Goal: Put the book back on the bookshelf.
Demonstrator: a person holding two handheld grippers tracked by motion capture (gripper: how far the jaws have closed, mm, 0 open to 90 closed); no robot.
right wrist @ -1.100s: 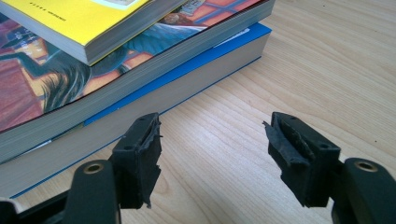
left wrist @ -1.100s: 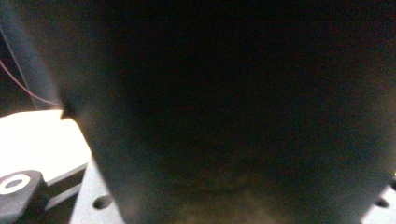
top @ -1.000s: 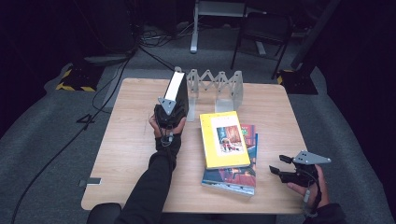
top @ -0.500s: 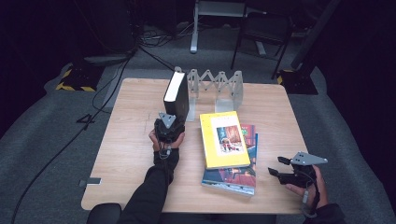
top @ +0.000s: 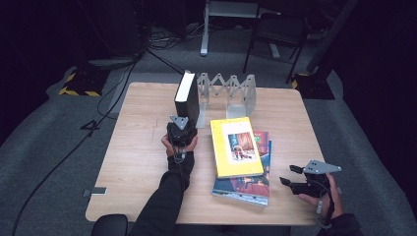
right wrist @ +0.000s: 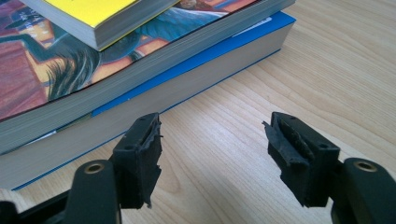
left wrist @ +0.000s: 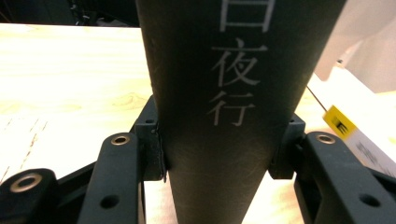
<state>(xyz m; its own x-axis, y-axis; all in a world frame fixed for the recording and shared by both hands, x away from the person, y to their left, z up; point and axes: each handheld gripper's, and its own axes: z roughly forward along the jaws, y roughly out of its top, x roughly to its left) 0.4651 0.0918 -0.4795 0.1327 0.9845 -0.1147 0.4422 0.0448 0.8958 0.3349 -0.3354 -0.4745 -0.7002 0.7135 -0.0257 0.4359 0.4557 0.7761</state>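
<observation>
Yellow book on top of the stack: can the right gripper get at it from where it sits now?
Probably yes. The right gripper is open and empty, just beside the stack, and the yellow book lies on top with nothing over it. The left gripper is busy holding the black book.

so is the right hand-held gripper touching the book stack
Apart. The right gripper view shows the right hand-held gripper open, bare table visible between its jaws and the book stack.
</observation>
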